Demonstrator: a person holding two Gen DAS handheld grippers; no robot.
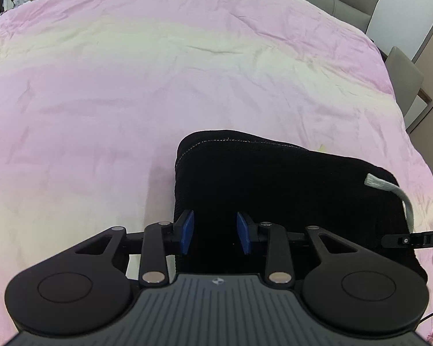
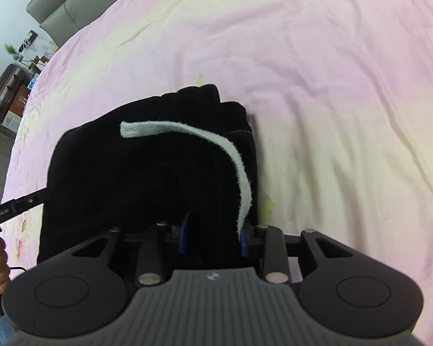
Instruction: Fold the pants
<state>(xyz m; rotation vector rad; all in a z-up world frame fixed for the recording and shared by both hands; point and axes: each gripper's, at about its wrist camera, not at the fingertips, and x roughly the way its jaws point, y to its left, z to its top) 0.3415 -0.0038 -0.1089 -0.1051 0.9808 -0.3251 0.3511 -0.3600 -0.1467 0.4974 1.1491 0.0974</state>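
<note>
Pink bedspread [image 1: 130, 86], grey headboard behind. Black pants [image 1: 274, 187] folded into a bundle near bed's front edge, white drawstring [image 2: 216, 141] on top. Left gripper [image 1: 215, 232] released, straddling bundle's left edge. Right gripper [image 2: 213, 235] spread around right edge fabric, not clenched.

Open bedspread [image 1: 130, 86] beyond folded pants [image 1: 274, 187].
</note>
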